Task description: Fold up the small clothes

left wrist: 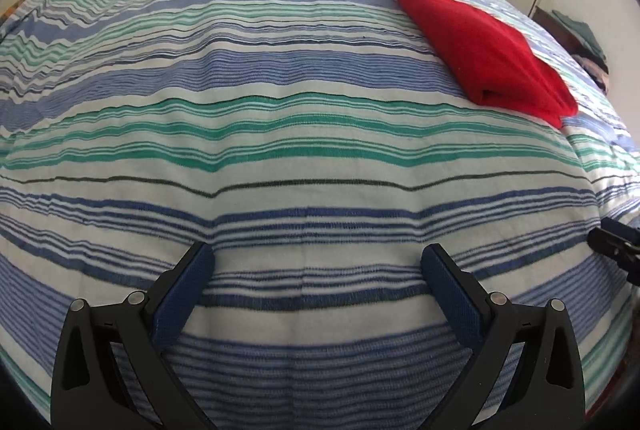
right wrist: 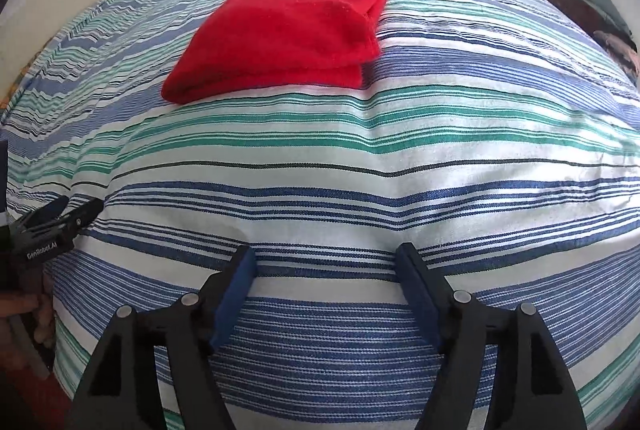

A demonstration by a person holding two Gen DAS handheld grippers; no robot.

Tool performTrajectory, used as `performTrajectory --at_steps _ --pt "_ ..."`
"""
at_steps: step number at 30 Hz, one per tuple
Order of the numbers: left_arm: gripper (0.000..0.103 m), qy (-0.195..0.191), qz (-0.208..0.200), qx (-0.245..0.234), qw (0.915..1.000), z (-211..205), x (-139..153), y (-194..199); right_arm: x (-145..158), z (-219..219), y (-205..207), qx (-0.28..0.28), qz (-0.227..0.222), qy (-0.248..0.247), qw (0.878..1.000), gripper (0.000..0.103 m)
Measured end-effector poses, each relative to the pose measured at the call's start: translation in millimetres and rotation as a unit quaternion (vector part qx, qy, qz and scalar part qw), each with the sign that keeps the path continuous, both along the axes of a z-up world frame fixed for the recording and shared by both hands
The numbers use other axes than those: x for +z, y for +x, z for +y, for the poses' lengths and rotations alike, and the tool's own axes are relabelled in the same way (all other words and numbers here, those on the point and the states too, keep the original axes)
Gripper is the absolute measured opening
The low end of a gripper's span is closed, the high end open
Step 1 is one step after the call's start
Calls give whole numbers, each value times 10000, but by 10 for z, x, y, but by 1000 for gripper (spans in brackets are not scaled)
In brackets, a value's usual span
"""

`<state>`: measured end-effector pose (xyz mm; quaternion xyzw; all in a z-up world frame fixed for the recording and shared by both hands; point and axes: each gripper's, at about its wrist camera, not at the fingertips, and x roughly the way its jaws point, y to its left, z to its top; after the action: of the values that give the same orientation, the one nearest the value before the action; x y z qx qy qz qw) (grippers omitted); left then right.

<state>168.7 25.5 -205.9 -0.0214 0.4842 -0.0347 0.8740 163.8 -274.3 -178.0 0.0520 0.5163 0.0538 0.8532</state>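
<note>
I am holding my right gripper (right wrist: 326, 262) with its jaws spread apart and nothing between them, hovering over the striped bedspread (right wrist: 360, 158). My left gripper (left wrist: 318, 262) is gaping wide and empty too. The red folded cloth (right wrist: 280, 34) is lying farther up the bed, well apart from both, its long axis slanting from near-left to far-right.

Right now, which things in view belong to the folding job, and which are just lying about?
Job: red cloth, folded on the bedspread; left tool and right tool, both open and empty.

Lying about: clothes pile beside the bed.
</note>
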Motion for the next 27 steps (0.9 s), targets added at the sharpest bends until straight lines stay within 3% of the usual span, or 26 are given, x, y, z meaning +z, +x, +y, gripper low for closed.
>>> performTrajectory --at_steps 3,6,9,12,15,19,25,26,27 --pt "101 -417 72 -139 9990 -9 193 55 138 -179 -59 -3 39 516 9987 72" --pt "101 -1152 -257 -171 9929 -83 501 344 384 -538 12 -371 -400 1385 9889 71" --pt "101 -1701 -278 -143 9849 -201 643 822 598 -906 391 -658 -790 1977 9749 72" --pt "101 -1859 -44 -219 9823 -403 587 1309 630 -1196 983 -773 -893 2556 9595 72" --pt "100 -1835 333 -391 9817 -630 393 1574 495 -1345 1635 -774 -722 2747 9557 72" --pt "99 -1836 599 -521 9798 -815 184 1655 59 -1400 2338 -813 -119 3184 9444 71" --pt "98 -2147 811 -501 9720 -875 72 1761 -363 -1371 2872 -955 209 4023 9103 67" --pt "90 -2188 853 -603 9702 -912 66 1768 -388 -1347 2939 -940 254 4171 9036 60" --pt "60 -2214 906 -677 9686 -926 62 1775 -419 -1311 2989 -871 358 4318 8970 48"
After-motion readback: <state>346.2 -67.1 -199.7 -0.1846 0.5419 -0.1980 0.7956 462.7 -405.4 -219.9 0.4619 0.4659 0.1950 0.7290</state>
